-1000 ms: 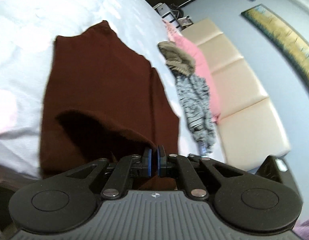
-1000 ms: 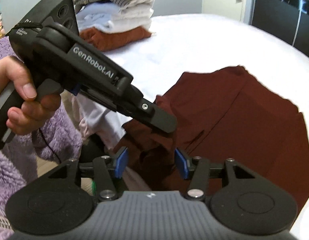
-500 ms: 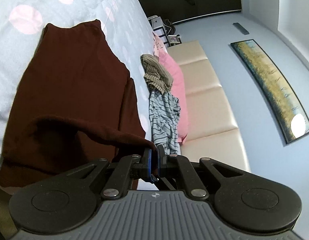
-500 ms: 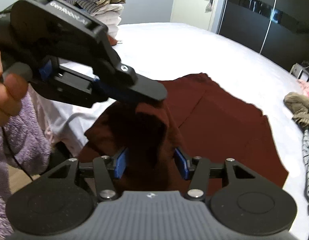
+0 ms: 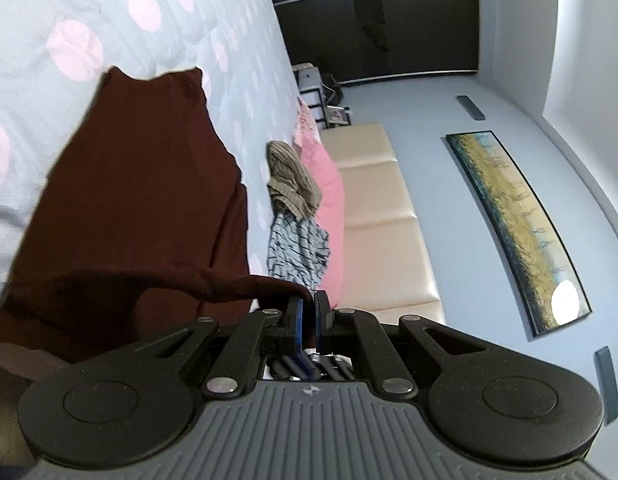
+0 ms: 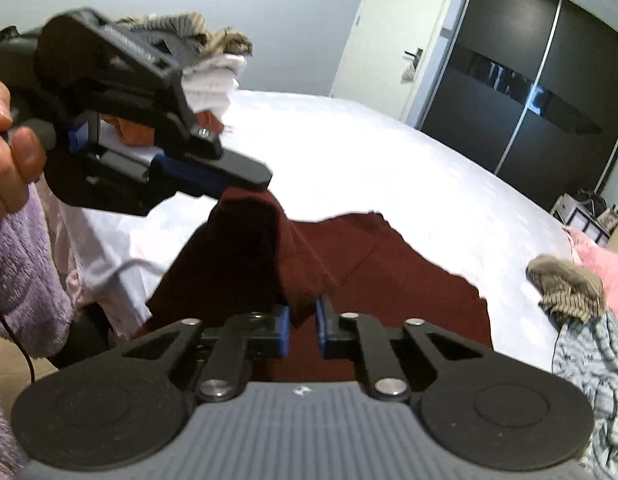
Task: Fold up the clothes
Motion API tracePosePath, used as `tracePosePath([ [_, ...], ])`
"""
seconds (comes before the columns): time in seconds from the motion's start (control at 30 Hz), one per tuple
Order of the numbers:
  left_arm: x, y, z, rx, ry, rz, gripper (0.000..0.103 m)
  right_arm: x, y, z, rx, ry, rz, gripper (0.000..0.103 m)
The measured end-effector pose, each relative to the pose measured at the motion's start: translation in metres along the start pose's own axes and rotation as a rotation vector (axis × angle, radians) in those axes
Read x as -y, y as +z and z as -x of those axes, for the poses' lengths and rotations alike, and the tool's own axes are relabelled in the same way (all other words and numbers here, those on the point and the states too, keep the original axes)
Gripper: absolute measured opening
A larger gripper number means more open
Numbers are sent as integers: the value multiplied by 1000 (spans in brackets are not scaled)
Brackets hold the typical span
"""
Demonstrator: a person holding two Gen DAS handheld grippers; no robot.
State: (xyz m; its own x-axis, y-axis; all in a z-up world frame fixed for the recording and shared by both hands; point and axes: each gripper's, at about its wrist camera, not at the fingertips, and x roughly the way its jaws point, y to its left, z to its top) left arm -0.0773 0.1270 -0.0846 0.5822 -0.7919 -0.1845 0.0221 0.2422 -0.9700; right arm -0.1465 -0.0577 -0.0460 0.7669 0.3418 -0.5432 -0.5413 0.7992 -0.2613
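White bedding (image 6: pixel 389 160) underneath, spotted pink in the left wrist view. Maroon garment (image 5: pixel 121 208) spread across it, far part flat, near edge lifted off the bed in a tented ridge. Folded stack (image 6: pixel 213 76) at far left corner; unfolded pile (image 5: pixel 297 208) along the headboard side, well apart from the work.

Left gripper (image 5: pixel 308 314) pinched tight on one near corner of the garment, cloth running straight out of the closed pads. Right gripper (image 6: pixel 301 326) narrow, jaws just been closing, a fold of maroon cloth hanging between the blue pads; right pad on the fabric, a thin gap on the left side, so grip judged partial, not confirmed.

Step judged: securing both near corners before carrying the edge over. Advice: finish closing before pulling, keep both corners level and taut, check the far edge stays flat, lay over without dragging.
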Motion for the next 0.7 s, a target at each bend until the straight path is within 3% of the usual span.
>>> tracePosePath([
  [0.2, 19, -6, 20, -52, 69, -9, 3, 24, 25, 27, -27, 160, -76, 9],
  [0.43, 11, -36, 46, -172, 183, 55, 3, 25, 33, 47, -195, 451, -121, 9],
  [0.53, -3, -47, 49, -223, 269, 90, 3, 13, 29, 47, -268, 551, -110, 9],
  [0.6, -14, -47, 48, -233, 314, 115, 3, 4, 25, 42, -296, 585, -95, 9],
  [0.7, -24, -36, 48, -199, 321, 138, 3, -4, 22, 27, -320, 587, -87, 9],
])
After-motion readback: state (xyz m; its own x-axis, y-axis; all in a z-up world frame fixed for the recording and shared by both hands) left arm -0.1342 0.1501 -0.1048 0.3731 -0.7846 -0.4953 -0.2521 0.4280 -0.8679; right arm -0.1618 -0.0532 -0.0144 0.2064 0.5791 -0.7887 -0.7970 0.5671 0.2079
